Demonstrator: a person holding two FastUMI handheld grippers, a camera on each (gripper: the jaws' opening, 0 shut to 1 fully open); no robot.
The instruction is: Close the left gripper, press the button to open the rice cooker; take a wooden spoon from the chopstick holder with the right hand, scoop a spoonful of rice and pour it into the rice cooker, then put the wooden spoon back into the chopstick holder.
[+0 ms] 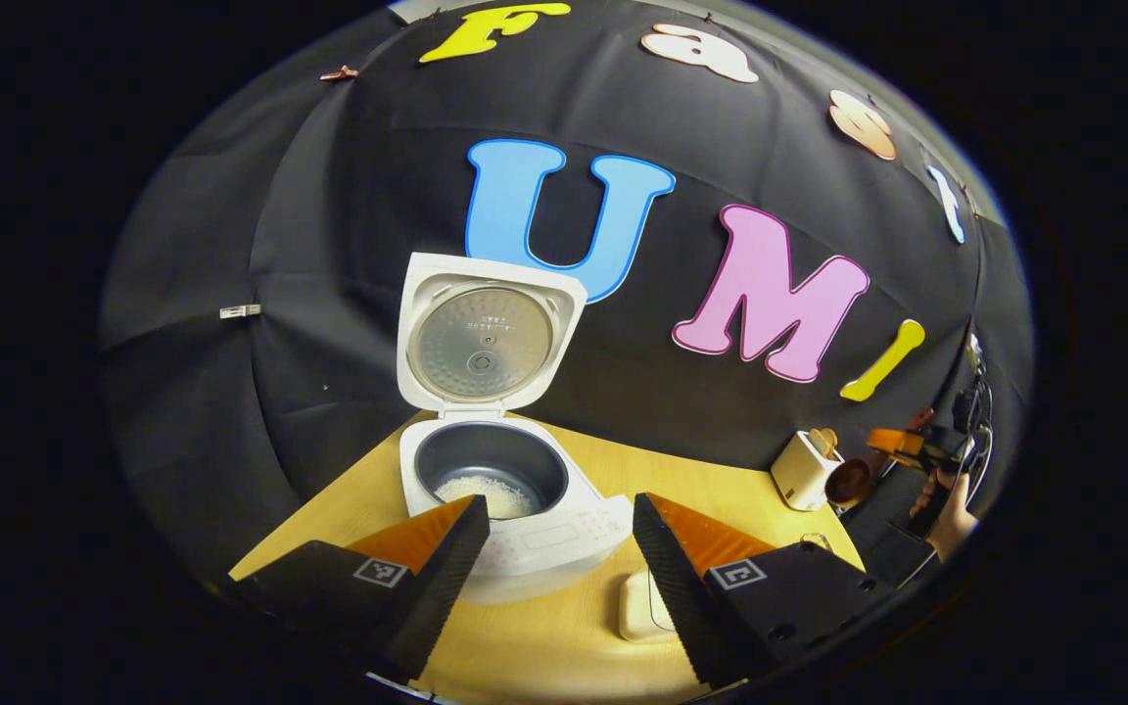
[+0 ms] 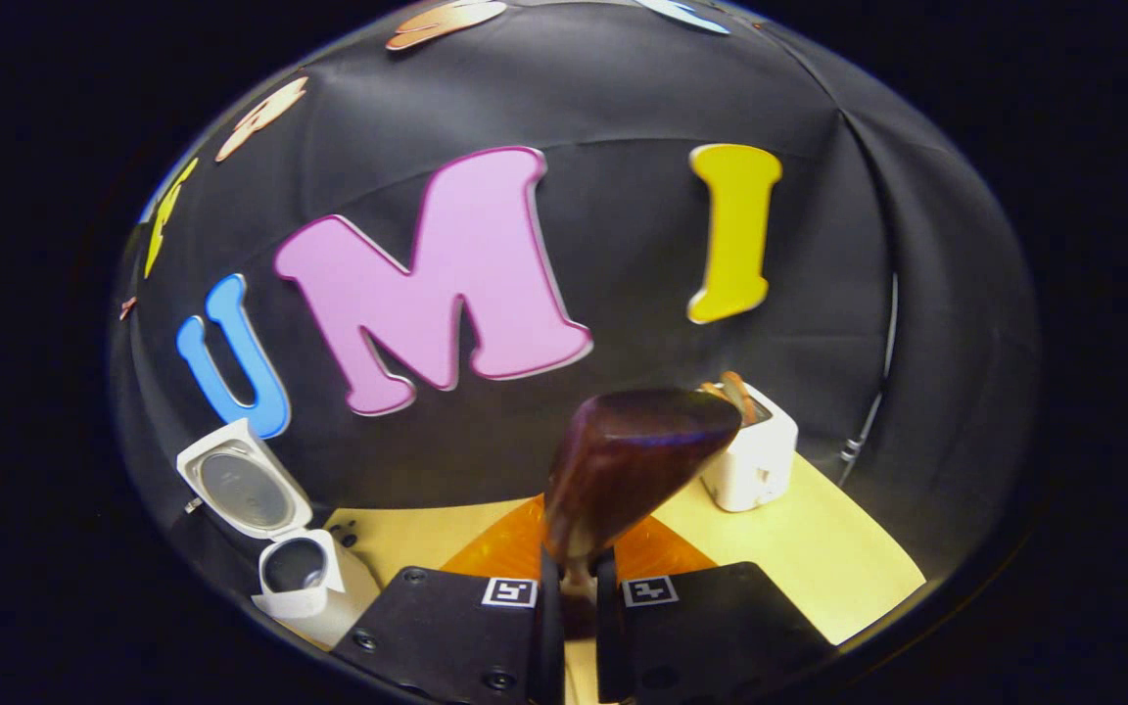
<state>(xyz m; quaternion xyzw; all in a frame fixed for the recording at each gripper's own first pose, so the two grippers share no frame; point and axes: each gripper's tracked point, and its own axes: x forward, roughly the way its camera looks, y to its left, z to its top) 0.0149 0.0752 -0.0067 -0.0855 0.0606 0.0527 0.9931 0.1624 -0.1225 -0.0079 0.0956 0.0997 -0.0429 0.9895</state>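
The white rice cooker (image 1: 525, 548) stands open on the table, lid (image 1: 486, 338) upright, with white rice in the bottom of its dark pot (image 1: 491, 480). My left gripper (image 1: 556, 509) hovers open just in front of it, nothing between its fingers. Far right, my right gripper (image 1: 907, 446), held by a hand (image 1: 951, 519), carries the wooden spoon (image 1: 850, 482) beside the white chopstick holder (image 1: 804, 470). In the right gripper view, my right gripper (image 2: 579, 587) is shut on the spoon's handle, and the dark spoon bowl (image 2: 623, 460) rises just left of the holder (image 2: 755, 455). The cooker (image 2: 305, 578) sits far left.
A small white rounded container (image 1: 642, 607) lies on the yellow wooden table (image 1: 564, 636) near my left gripper's right finger. More wooden utensils (image 2: 735, 392) stick out of the chopstick holder. The black cloth wall closes off the back of the table.
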